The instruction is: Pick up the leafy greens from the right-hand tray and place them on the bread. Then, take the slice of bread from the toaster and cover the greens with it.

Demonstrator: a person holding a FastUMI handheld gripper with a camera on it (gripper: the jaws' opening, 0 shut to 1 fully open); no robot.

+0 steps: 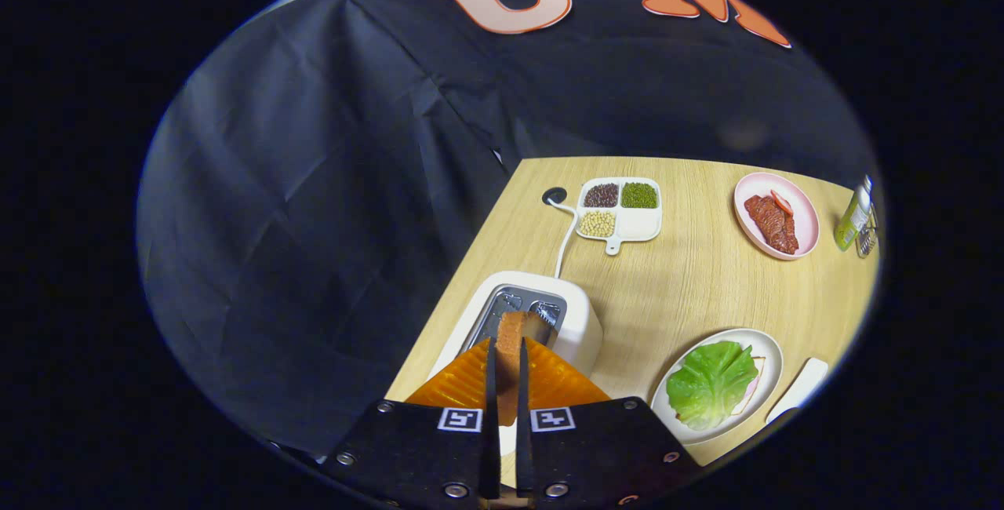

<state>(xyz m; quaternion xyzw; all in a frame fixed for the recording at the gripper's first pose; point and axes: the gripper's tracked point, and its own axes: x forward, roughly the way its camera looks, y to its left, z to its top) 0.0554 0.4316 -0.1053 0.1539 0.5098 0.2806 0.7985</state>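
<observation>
My gripper (508,345) is shut on a slice of bread (514,333), held edge-on between both fingers just above the white toaster (576,322). The slice's brown crust stands over the toaster's slots. To the right of the toaster, a white plate (765,353) holds the leafy greens (712,383), which lie spread on top of another bread slice whose edge (754,384) peeks out beside them.
A divided white dish (643,224) with beans of three kinds sits beyond the toaster, next to a cable hole (554,195) with the toaster's cord. A pink plate (804,216) with meat slices and a small bottle (853,216) stand at the far right. A white tray edge (798,388) lies beside the greens' plate.
</observation>
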